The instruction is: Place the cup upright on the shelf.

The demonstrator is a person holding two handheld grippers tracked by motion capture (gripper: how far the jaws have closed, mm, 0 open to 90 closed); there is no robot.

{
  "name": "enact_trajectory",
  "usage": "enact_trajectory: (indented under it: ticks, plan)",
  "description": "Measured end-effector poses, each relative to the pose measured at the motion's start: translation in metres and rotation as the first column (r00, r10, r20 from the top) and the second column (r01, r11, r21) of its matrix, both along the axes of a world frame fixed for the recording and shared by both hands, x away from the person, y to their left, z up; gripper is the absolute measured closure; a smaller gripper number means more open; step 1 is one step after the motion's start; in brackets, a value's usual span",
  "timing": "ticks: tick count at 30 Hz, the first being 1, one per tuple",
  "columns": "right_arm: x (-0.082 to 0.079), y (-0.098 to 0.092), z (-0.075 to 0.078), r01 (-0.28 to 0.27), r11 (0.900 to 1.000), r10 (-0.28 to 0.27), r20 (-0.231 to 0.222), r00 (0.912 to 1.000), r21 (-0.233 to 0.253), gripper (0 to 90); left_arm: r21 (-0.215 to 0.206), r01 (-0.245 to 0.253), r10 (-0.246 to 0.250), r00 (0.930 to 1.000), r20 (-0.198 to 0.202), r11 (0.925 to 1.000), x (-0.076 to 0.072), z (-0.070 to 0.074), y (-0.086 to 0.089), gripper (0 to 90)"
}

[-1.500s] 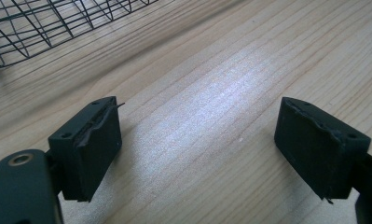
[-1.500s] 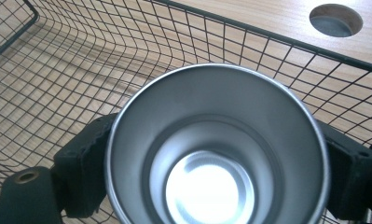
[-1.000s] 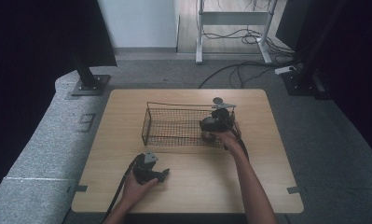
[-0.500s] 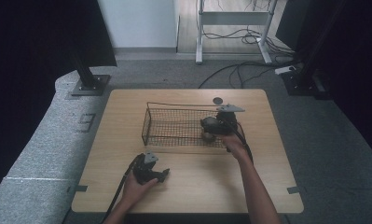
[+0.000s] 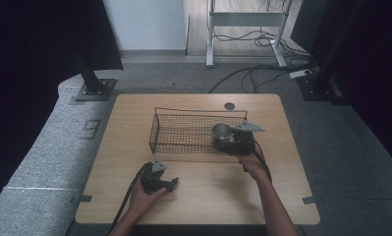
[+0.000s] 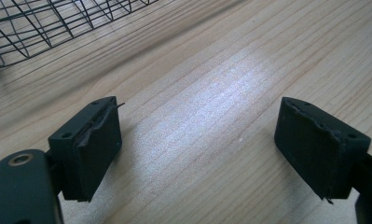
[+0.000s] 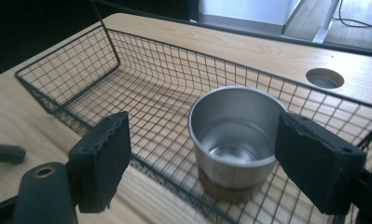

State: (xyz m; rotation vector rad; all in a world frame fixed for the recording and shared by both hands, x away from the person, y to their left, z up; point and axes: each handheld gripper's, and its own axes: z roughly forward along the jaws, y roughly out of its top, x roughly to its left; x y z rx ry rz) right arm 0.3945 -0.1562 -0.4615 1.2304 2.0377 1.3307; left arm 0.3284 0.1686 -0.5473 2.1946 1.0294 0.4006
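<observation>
Steel cup (image 7: 233, 135): upright inside the wire basket (image 5: 183, 132) at its right end, placement apparently done; right gripper (image 7: 221, 163) fingers spread wide, not gripping, withdrawal remaining; left gripper (image 5: 159, 181) fingers open, near the basket on the worktop (image 5: 203, 196).

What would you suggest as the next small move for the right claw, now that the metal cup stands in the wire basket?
Probably lift the right claw up and back over the near rim. Its jaws are open, the metal cup stands upright in the wire basket, apparently released, and the left claw rests open on the table.
</observation>
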Motion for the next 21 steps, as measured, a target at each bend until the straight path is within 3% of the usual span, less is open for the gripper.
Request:
enact_trajectory:
  ticks: [10, 21]
  plan:
    - [-0.037, -0.023, -0.012, 0.0, 1.0, 0.0, 0.017, 0.9999, 0.03, 20.4, 0.003, 0.003, -0.003, 1.0, -0.001, 1.0, 0.0, 0.0, 0.0, 14.6]
    - [-0.07, -0.043, -0.041, 0.008, 1.0, -0.008, -0.005, 1.0, 0.023, 20.9, 0.003, 0.002, -0.002, 1.0, -0.001, 1.0, 0.0, 0.0, 0.0, 14.6]
